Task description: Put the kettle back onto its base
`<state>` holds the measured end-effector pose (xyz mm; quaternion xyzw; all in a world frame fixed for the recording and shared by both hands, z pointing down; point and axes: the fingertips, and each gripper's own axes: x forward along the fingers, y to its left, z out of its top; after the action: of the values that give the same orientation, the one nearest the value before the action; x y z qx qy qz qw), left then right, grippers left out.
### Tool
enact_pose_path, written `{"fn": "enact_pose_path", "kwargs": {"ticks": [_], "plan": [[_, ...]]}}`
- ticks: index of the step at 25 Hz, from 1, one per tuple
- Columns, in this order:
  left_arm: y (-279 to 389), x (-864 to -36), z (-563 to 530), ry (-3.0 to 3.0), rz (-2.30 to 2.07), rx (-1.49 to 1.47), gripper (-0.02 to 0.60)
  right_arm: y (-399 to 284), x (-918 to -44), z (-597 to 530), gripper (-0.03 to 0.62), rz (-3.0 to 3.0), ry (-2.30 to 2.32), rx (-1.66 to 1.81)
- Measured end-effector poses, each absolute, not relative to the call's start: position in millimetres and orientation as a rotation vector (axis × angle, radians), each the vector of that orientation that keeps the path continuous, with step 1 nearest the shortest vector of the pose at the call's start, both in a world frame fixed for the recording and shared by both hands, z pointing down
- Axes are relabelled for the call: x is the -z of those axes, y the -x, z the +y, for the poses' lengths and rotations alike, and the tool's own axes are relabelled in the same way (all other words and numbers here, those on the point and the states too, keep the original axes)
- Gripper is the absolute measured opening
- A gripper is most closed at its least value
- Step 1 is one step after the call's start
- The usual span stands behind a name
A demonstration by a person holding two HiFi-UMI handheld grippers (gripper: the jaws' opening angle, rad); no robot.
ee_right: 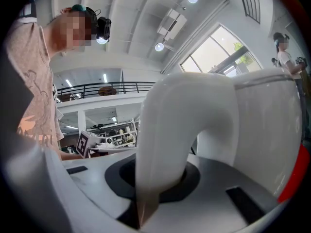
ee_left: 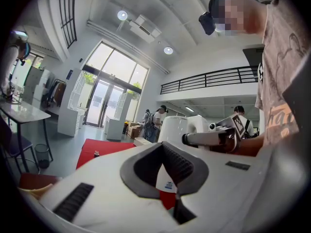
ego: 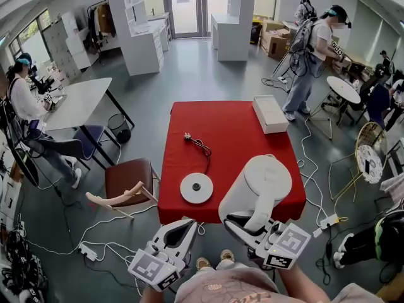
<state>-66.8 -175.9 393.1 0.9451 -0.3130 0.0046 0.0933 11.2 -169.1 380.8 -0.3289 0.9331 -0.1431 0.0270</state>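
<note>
A white kettle (ego: pixel 260 185) hangs over the near right part of the red table (ego: pixel 233 137), and my right gripper (ego: pixel 250 223) is shut on its handle (ee_right: pixel 170 144). In the right gripper view the handle fills the dark hollow between the jaws of the right gripper (ee_right: pixel 160 181). The round white base (ego: pixel 196 188) lies flat near the table's front edge, left of the kettle. Its black cord and plug (ego: pixel 189 137) trail toward the table's middle. My left gripper (ego: pixel 189 223) hovers just off the front edge, below the base, tips together and holding nothing. In its own view the left gripper (ee_left: pixel 162 145) points level over the table.
A white box (ego: pixel 270 113) lies at the table's far right corner. A brown chair (ego: pixel 129 178) stands left of the table, with cables and a power strip (ego: pixel 87 252) on the floor. People work at other tables (ego: pixel 81 100) on both sides.
</note>
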Motion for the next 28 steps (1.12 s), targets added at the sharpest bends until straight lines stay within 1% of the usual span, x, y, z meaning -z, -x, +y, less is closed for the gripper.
{"fn": "enact_pose_path", "kwargs": {"ticks": [12, 17, 28], "plan": [[73.3, -398.9, -186.3, -2.775, -0.989, -0.018, -0.002, 13.2, -379.3, -251.1, 0.064, 2.965, 0.876, 0.368], [78.8, -396.9, -195.0, -2.778, -1.011, -0.024, -0.002, 21.2, -386.9, -288.7, 0.064, 2.971, 0.853, 0.398], [89.7, -406.1, -205.9, -2.751, -1.053, -0.056, -0.002, 54.8, -415.2, -310.2, 0.064, 3.008, 0.749, 0.442]]}}
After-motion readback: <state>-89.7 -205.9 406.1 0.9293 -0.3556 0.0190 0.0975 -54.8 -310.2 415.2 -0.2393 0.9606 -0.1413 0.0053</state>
